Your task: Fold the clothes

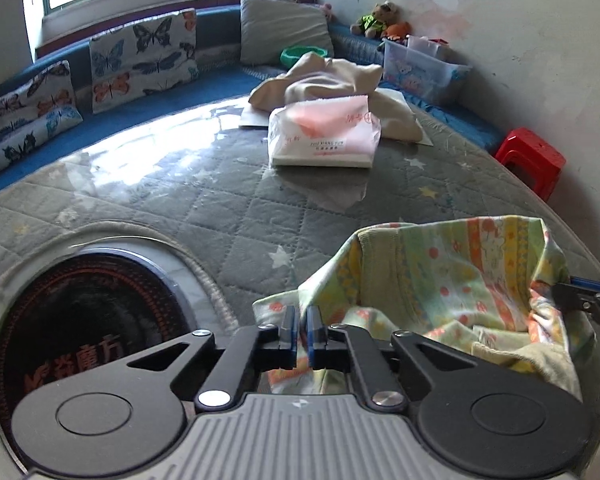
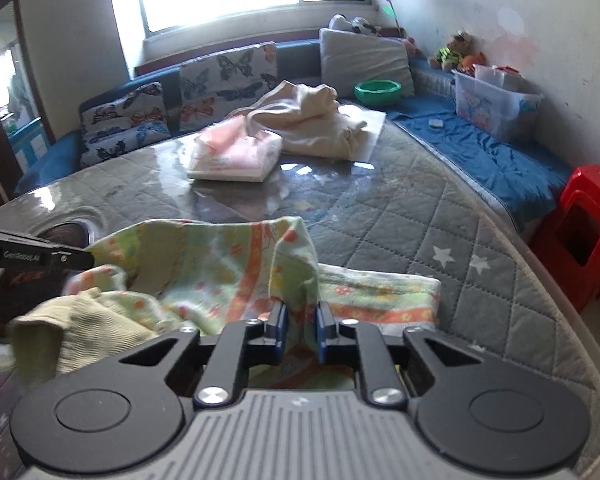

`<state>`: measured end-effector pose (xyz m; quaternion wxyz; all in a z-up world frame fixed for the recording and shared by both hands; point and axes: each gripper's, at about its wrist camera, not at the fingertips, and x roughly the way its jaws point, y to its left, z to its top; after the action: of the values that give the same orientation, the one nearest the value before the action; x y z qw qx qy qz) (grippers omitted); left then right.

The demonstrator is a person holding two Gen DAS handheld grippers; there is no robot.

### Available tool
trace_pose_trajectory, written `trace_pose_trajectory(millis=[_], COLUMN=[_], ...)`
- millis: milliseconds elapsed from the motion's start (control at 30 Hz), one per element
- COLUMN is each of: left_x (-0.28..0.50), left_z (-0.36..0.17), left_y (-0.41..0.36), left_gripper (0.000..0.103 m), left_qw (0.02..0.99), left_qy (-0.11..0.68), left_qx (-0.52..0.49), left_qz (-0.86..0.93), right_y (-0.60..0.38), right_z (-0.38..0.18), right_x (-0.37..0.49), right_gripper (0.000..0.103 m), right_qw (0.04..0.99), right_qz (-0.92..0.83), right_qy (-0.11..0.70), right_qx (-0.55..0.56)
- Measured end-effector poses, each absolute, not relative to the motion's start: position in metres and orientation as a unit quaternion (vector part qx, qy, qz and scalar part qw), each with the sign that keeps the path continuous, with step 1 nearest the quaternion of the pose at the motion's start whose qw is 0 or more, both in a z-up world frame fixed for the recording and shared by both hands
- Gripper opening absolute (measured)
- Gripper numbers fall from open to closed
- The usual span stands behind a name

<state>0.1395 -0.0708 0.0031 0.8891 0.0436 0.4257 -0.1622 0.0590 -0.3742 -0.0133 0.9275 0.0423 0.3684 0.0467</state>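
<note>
- The left gripper (image 1: pixel 303 330) is closed on a fold of the patterned garment (image 1: pixel 452 280); the cloth goes between its two blue pads, which stand very close together.
- The right gripper (image 2: pixel 302 330) is also closed on the same garment, with a bunch of the cloth pinched between its pads.
- The garment has green, yellow and orange stripes with small prints. It lies at the near edge of the worktop (image 1: pixel 188 208), and the part between the two grippers is lifted and hangs like a loose pocket.
- A ribbed pale-yellow cuff or hem (image 2: pixel 80 320) of the garment shows at the left in the right wrist view.
- The worktop has a grey quilted cover with white stars under a shiny clear sheet.
- A round dark opening (image 1: pixel 88 320) with red markings is in the worktop, to the left of the left gripper.
- Farther back on the worktop there is a pack of tissues (image 1: pixel 324 136), and behind it a heap of cream cloth (image 1: pixel 332 76), touching it.
- A red stool (image 2: pixel 580 232) stands beside the worktop on the right.
- Butterfly cushions (image 1: pixel 144 60) lean along the blue bench under the window.
</note>
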Motion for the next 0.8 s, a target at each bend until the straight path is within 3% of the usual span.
trace_pose_trajectory(millis=[233,333,400,533,700,800], left_x=[0.123,0.127,0.131,0.144,0.166,0.175], left_z=[0.009,0.011,0.012,0.010,-0.001,-0.010], left_y=[-0.062,-0.063,-0.067,-0.075,-0.085,-0.089], left_gripper=[0.006,0.021,0.048,0.061,0.076,0.078], left_qw=[0.890,0.891,0.893,0.894,0.889,0.884], left_qy=[0.421,0.423,0.421,0.424,0.437,0.446], left_qx=[0.051,0.047,0.053,0.056,0.062,0.070], left_qz=[-0.168,-0.158,-0.150,-0.134,-0.123,-0.122], right_y=[-0.364,-0.367,-0.368,-0.370,-0.375,-0.378], right_z=[0.002,0.008,0.011,0.010,-0.006,-0.016], right_x=[0.017,0.022,0.031,0.056,0.098,0.115], right_gripper=[0.006,0.010,0.015,0.033,0.043,0.047], right_qw=[0.927,0.932,0.935,0.937,0.932,0.925], right_qz=[0.078,0.064,0.055,0.044,0.037,0.038], right_qy=[0.365,0.357,0.351,0.345,0.359,0.374], right_qx=[0.025,0.020,0.019,0.013,0.037,0.053])
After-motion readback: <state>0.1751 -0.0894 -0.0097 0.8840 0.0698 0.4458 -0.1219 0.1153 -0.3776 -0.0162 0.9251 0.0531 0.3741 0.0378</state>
